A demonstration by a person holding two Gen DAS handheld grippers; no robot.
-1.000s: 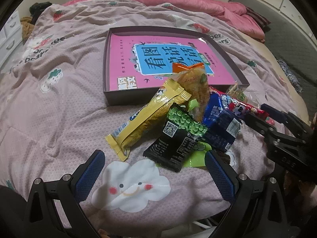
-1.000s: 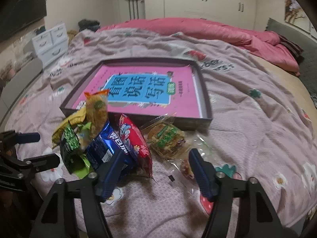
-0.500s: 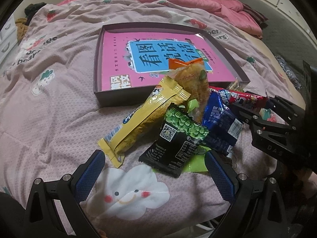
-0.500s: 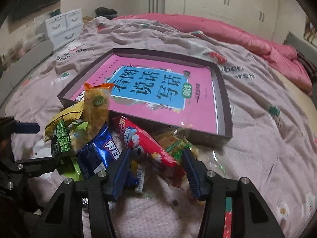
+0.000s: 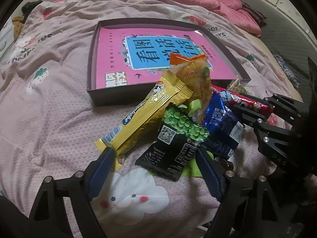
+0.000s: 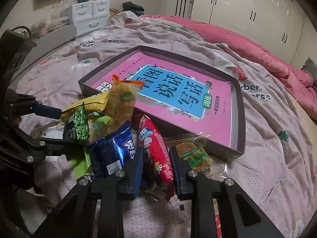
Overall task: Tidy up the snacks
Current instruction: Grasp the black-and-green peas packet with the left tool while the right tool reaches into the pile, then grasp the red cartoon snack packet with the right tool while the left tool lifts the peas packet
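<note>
A heap of snacks lies on the bed in front of a dark shallow box (image 5: 111, 101) that holds a pink book (image 5: 116, 63). My left gripper (image 5: 154, 158) has its jaws closing around the near end of the black-and-green pea packet (image 5: 174, 144) and the tail of the yellow bar (image 5: 146, 117); I see no squeeze on either. My right gripper (image 6: 156, 158) is closing on the red packet (image 6: 152, 144), its pads pressing both sides. An orange packet (image 6: 120, 107) and a blue packet (image 6: 113, 150) lie in the heap.
A clear cracker packet (image 6: 196, 156) lies just right of my right fingers, against the box wall (image 6: 239, 119). The pink bedspread (image 5: 49, 119) spreads out to the left. A pink duvet (image 6: 257, 45) lies beyond, with white drawers (image 6: 89, 13) and wardrobes (image 6: 247, 10) behind.
My right jaws have closed in from wide apart onto the red packet, with a roll of the wrist. My left jaws have narrowed toward the pea packet and yellow bar.
</note>
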